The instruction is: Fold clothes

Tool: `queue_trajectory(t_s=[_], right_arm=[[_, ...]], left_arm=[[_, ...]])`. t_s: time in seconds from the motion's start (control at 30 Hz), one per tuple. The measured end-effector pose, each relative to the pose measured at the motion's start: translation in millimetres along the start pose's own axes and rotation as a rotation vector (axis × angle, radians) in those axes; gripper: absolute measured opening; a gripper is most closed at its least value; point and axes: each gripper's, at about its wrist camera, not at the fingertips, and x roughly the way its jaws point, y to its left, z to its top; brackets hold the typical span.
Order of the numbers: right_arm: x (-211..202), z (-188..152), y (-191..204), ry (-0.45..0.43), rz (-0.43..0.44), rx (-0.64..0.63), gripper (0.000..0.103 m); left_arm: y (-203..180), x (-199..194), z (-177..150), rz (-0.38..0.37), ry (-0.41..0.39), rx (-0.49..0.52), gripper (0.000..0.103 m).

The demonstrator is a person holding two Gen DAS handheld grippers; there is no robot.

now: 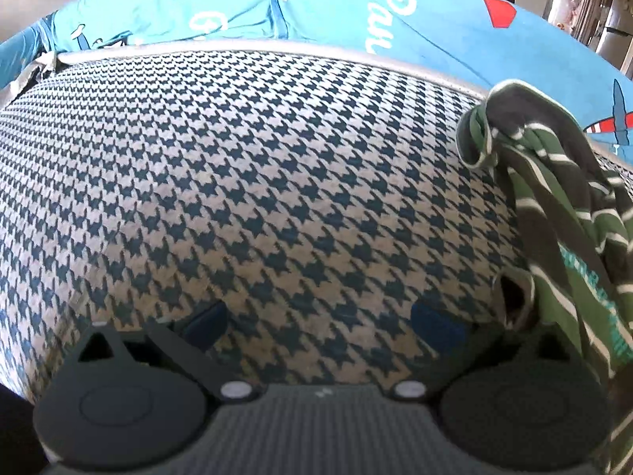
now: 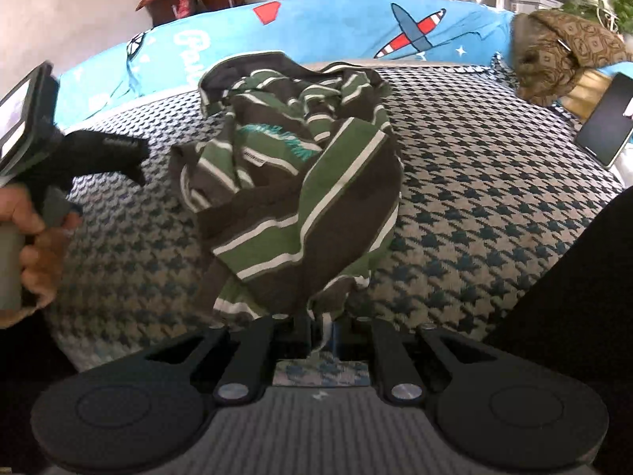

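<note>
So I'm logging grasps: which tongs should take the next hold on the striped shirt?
Probably left. The right tongs are already shut on the striped shirt's near edge, while the left tongs are open and empty over the houndstooth cover, beside the shirt.

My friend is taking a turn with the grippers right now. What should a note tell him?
Right gripper: shut on the striped shirt, pinching its near hem.
Left gripper: open, holding nothing, over bare houndstooth cover, left of the shirt.
Shirt: crumpled in a heap on the cover, in front of the blue airplane bedding.
Done: one edge grabbed; no folds yet.
Left: probably grab another edge with the left gripper, spread the shirt flat, then fold.
</note>
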Motion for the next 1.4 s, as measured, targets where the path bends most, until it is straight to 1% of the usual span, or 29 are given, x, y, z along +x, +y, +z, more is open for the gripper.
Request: queue_trajectory(t_s=[0.13, 0.23, 0.37, 0.5, 0.57, 0.7, 0.77, 0.83, 1.0, 1.07, 1.17, 1.3, 1.4], right_arm=[[-7, 0, 2, -0.002, -0.006, -0.007, 0.011], [-11, -1, 2, 0.004, -0.009, -0.011, 0.014], [-17, -4, 2, 0.010, -0.014, -0.016, 0.015], [-27, 1, 6, -0.068, 0.018, -0.044, 0.015], [-27, 6, 9, -0.087, 0.042, -0.060, 0.015], [-24, 15, 13, -0.116, 0.058, -0.072, 0.015], [-24, 19, 14, -0.138, 0.059, -0.072, 0.017], [-23, 24, 16, -0.157, 0.082, -0.079, 0.019], [-18, 39, 31, -0.200, 0.140, -0.124, 0.023], [-14, 44, 41, -0.214, 0.179, -0.157, 0.032], [-2, 49, 60, -0.227, 0.205, -0.229, 0.034], [21, 54, 80, -0.204, 0.236, -0.290, 0.035], [41, 59, 90, -0.178, 0.236, -0.324, 0.041]], left_arm=[[0, -3, 0, -0.015, -0.004, 0.001, 0.103], [0, -5, 0, -0.028, -0.014, -0.007, 0.103], [0, -6, 1, -0.044, -0.019, -0.012, 0.103], [-1, -10, 1, -0.051, -0.036, -0.011, 0.103], [0, -10, 3, -0.048, -0.042, -0.011, 0.103], [2, -10, 5, -0.045, -0.049, -0.016, 0.103], [3, -10, 6, -0.041, -0.047, -0.020, 0.103], [4, -9, 7, -0.041, -0.044, -0.027, 0.103], [7, -8, 8, -0.042, -0.042, -0.043, 0.103], [8, -8, 9, -0.044, -0.042, -0.051, 0.103], [11, -9, 12, -0.046, -0.046, -0.064, 0.103], [15, -10, 15, -0.043, -0.048, -0.079, 0.103], [18, -10, 18, -0.041, -0.041, -0.091, 0.103]])
